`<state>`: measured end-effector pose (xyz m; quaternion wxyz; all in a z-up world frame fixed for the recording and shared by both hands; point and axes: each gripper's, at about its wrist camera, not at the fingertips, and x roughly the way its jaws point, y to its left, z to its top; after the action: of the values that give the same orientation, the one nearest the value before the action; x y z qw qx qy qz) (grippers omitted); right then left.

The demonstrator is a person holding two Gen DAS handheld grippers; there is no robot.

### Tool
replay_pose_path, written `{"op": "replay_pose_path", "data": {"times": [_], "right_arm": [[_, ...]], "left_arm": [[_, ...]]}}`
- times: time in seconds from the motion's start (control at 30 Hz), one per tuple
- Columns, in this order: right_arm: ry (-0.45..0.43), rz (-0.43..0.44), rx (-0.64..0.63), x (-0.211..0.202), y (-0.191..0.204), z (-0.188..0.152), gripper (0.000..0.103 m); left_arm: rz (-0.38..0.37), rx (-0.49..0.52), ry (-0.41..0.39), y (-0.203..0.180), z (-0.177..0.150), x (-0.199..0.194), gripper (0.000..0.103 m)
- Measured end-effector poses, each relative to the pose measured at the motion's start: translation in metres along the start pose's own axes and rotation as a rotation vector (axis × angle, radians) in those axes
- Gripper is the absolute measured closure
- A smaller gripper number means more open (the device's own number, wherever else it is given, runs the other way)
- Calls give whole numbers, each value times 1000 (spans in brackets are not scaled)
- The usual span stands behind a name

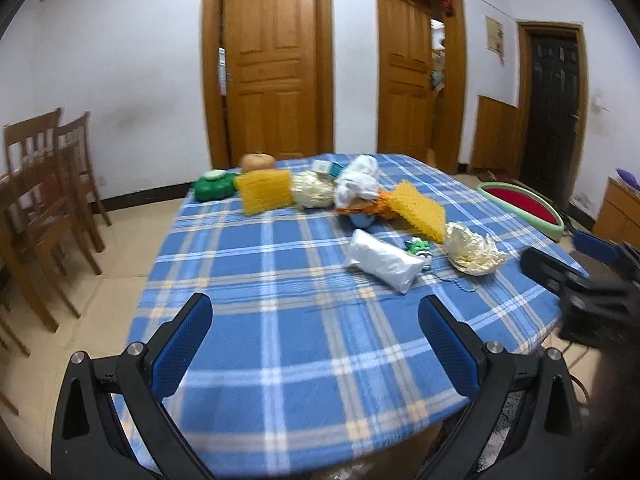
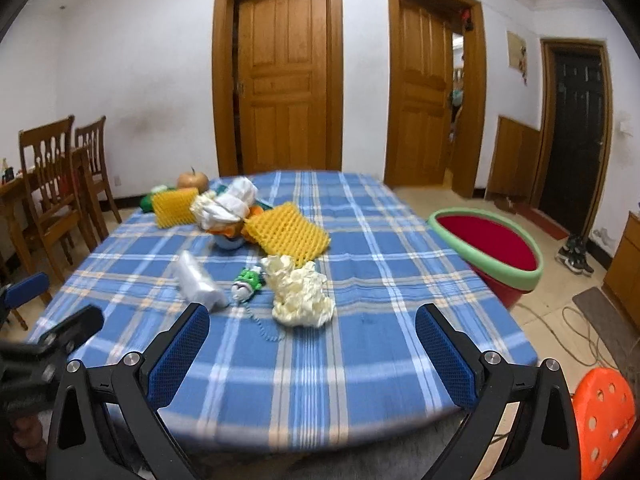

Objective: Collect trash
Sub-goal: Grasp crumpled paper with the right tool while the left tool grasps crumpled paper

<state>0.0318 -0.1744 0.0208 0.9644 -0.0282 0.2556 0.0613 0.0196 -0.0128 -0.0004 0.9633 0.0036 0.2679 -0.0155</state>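
Trash lies scattered on a table with a blue plaid cloth (image 1: 280, 300) (image 2: 360, 280). A white plastic packet (image 1: 382, 260) (image 2: 198, 280), a crumpled cream wrapper (image 1: 474, 249) (image 2: 302, 292) and a small green toy (image 1: 418, 247) (image 2: 248, 282) sit nearest. Further back are two yellow foam nets (image 1: 264, 191) (image 1: 420, 210) (image 2: 288, 232), a white bag (image 1: 358, 180) (image 2: 228, 204) and another cream wad (image 1: 312, 194). My left gripper (image 1: 316, 344) hangs open over the near cloth. My right gripper (image 2: 312, 356) is open too, short of the cream wrapper. Neither holds anything.
A watermelon-style bin (image 2: 488, 252) (image 1: 524, 208) with a green rim and red inside stands right of the table. Wooden chairs (image 1: 44, 200) (image 2: 60, 184) are at the left. An orange stool (image 2: 604, 420) is near right. Cables (image 2: 576, 332) lie on the floor. Green dish (image 1: 214, 186) and pumpkin (image 2: 193, 179) sit at the back.
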Motion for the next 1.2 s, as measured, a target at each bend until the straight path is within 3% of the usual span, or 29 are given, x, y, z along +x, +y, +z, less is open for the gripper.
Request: {"op": "replay_pose_path", "data": {"times": [0.17, 0.23, 0.3, 0.37, 0.47, 0.6, 0.73, 0.83, 1.03, 1.1, 1.13, 1.2], "right_arm": [[107, 48, 23, 53, -8, 13, 4], [148, 80, 50, 71, -12, 16, 17], [211, 107, 53, 86, -14, 15, 63], [267, 179, 76, 96, -16, 15, 69], [258, 194, 72, 95, -16, 17, 83], [264, 198, 69, 93, -16, 19, 86], [250, 154, 18, 90, -8, 18, 86], [255, 128, 0, 96, -3, 20, 86], [266, 140, 29, 97, -8, 21, 86], [270, 149, 54, 98, -11, 21, 86], [273, 157, 69, 98, -14, 21, 86], [276, 173, 83, 98, -15, 23, 87]], "left_arm": [[-69, 28, 47, -8, 15, 26, 2], [-81, 19, 54, -9, 21, 33, 2], [-85, -12, 72, -6, 26, 40, 2], [-103, -45, 92, -2, 28, 45, 2], [-104, -71, 105, 6, 34, 56, 2], [-123, -91, 94, 22, 51, 74, 3], [-210, -116, 77, 41, 77, 114, 25], [-243, -216, 112, 58, 94, 149, 27], [-182, -272, 177, 67, 105, 205, 30], [-197, -313, 219, 70, 103, 219, 42], [-206, -340, 231, 72, 101, 223, 54], [-225, -390, 237, 75, 98, 228, 61]]}}
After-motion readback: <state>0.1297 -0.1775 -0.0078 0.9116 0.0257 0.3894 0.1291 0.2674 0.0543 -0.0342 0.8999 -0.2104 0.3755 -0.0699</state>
